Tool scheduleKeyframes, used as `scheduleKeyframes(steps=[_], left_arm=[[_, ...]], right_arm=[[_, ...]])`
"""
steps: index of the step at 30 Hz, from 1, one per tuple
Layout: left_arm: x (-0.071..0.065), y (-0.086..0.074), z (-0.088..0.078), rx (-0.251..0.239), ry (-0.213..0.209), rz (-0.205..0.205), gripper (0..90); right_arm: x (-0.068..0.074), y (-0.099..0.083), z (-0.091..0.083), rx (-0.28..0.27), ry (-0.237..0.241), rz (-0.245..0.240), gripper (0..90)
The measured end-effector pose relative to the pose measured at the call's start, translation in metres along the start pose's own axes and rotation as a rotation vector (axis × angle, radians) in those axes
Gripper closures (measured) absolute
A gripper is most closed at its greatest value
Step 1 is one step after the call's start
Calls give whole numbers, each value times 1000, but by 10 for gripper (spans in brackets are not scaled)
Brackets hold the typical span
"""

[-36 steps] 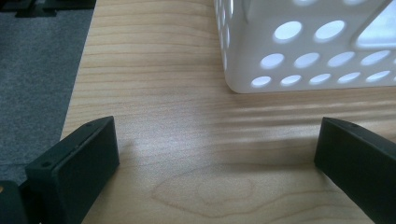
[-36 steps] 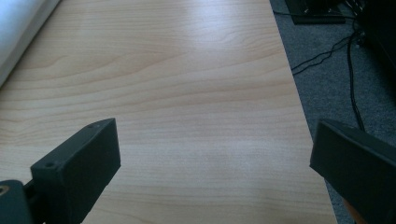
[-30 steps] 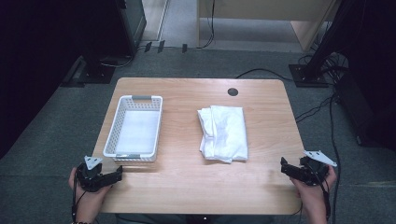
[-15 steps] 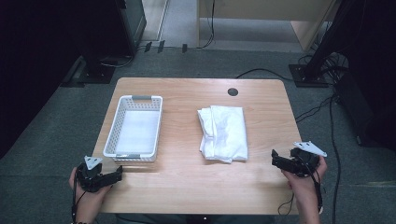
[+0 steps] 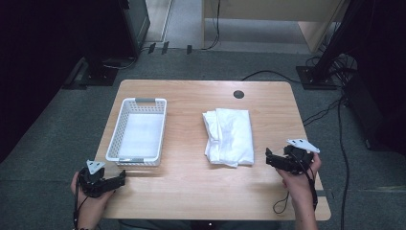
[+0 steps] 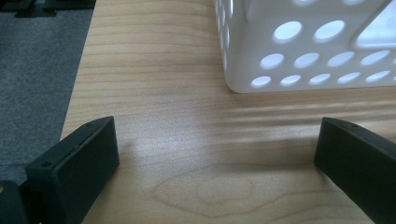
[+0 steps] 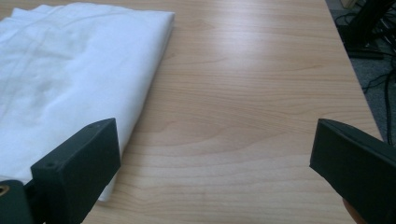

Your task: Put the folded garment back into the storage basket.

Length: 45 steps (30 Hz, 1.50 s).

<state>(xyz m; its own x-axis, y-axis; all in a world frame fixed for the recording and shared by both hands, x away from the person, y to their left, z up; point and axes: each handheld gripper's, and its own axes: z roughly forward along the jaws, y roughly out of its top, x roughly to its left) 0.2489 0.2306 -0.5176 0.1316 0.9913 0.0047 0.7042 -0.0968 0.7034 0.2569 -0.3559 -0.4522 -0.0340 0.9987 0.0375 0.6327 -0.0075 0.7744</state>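
Right gripper (image 5: pixel 269 158): held in a hand at the near right of the surface (image 5: pixel 191 187), jaws spread wide, nothing between them, aimed left toward the cloth; grey three-cornered plate on top, cable trailing toward the near edge. In the right gripper view (image 7: pixel 212 172), left jaw just beside the cloth's near corner, right jaw over bare wood.

Left gripper (image 5: pixel 122 178): held in a hand at the near left corner of the surface, jaws likewise spread and empty, pointing right. In the left gripper view (image 6: pixel 215 158), bare wood between the jaws, basket corner just beyond.

Folded cloth (image 5: pixel 230 136): white, soft, loosely folded into a rough rectangle, creased and slightly rumpled, layers bunched along its left side, right edge straighter. Lying flat on the surface, right of centre, near the right gripper and apart from the basket. Long axis running near to far, near end tipped slightly rightward; near right corner closest to the right gripper. Seen close in the right gripper view (image 7: pixel 70 74) as smooth white fabric with faint wrinkles and a clean folded edge.

Basket (image 5: pixel 113 143): white plastic, rectangular, walls perforated with round holes (image 6: pixel 299 51), grey handle strip at the far end. Standing on the left half of the surface, long axis near to far.

Round dark grommet hole (image 5: pixel 239 94): at the far side of the surface.
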Motion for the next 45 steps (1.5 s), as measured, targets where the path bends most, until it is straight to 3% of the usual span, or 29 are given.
scheduleKeyframes(steps=[17,21,27,32,45], left_arm=[[0,0,0,0,-1,1,0],[0,0,0,0,-2,2,0],[0,0,0,0,-2,2,0],[0,0,0,0,-1,1,0],[0,0,0,0,-1,2,0]], right_arm=[[49,13,19,10,63,-50,9],[59,15,24,12,75,-37,9],[72,20,30,17,77,-37,9],[83,23,34,18,50,-40,8],[100,26,44,23,67,-33,5]])
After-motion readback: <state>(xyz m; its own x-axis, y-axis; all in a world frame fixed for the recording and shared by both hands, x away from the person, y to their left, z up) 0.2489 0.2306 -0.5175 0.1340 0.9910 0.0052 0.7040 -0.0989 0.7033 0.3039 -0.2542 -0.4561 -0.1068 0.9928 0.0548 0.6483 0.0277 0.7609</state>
